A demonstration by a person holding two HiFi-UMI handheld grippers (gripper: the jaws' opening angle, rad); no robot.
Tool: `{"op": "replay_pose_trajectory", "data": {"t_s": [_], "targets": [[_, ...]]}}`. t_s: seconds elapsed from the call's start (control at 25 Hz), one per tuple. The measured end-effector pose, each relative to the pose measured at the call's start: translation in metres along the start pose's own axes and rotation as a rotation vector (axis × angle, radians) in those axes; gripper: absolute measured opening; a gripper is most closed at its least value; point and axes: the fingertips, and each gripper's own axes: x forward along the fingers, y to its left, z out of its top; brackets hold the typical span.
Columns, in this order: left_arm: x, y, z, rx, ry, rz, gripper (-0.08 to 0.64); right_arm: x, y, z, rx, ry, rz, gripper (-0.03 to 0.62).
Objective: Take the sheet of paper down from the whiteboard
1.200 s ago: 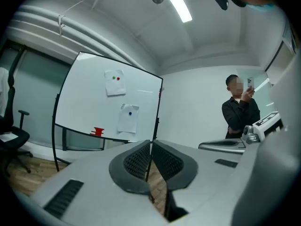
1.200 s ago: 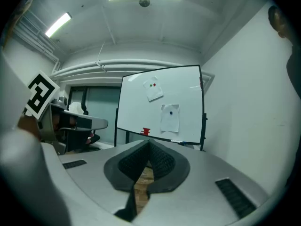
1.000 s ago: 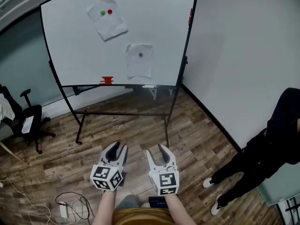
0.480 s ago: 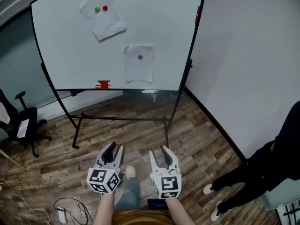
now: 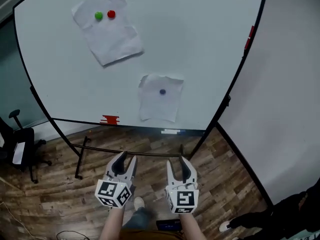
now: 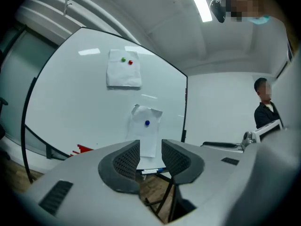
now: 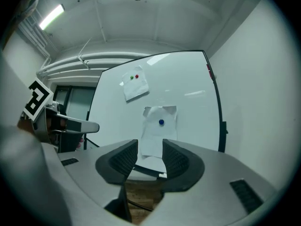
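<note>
A small creased sheet of paper hangs low on the whiteboard under a blue magnet. A larger sheet sits higher up, pinned by a green magnet and a red magnet. My left gripper and right gripper are side by side below the board and short of it, both pointing at it. The left jaws are opening, with nothing between them. The right gripper is open and empty. The lower sheet lines up past the left gripper, and that sheet also past the right gripper.
The board's ledge carries a red eraser and a marker. The stand's legs and crossbar cross the wooden floor right ahead. An office chair stands at the left, a white wall at the right. A person's legs show at the lower right.
The whiteboard has grown much larger and nearer as both grippers moved toward it. The person at the right has slid mostly out of view.
</note>
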Motion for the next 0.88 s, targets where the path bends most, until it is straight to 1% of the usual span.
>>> {"op": "replay_pose_trajectory", "data": {"t_s": [0.12, 0.2, 0.36, 0.52, 0.64, 0.8, 0.88], "targets": [[0.058, 0.043, 0.016, 0.001, 0.009, 0.004, 0.153, 0.077, -0.006, 0.005, 0.000, 0.005, 0.002, 0.160], [0.092, 0.066, 0.023, 0.001, 0.016, 0.000, 0.153, 0.118, -0.011, 0.009, -0.001, 0.009, 0.000, 0.160], [0.146, 0.091, 0.033, -0.004, 0.019, -0.033, 0.153, 0.174, -0.023, 0.012, 0.006, 0.012, -0.023, 0.160], [0.181, 0.097, 0.036, 0.001, 0.023, -0.064, 0.153, 0.204, -0.033, 0.014, -0.003, 0.016, -0.047, 0.160], [0.196, 0.098, 0.037, 0.008, 0.020, -0.074, 0.153, 0.216, -0.036, 0.020, -0.008, 0.005, -0.055, 0.161], [0.212, 0.098, 0.039, 0.042, 0.018, -0.082, 0.149, 0.232, -0.036, 0.027, -0.018, -0.016, -0.047, 0.161], [0.221, 0.099, 0.044, 0.043, 0.005, -0.089, 0.149, 0.243, -0.039, 0.029, -0.030, -0.029, -0.052, 0.161]]}}
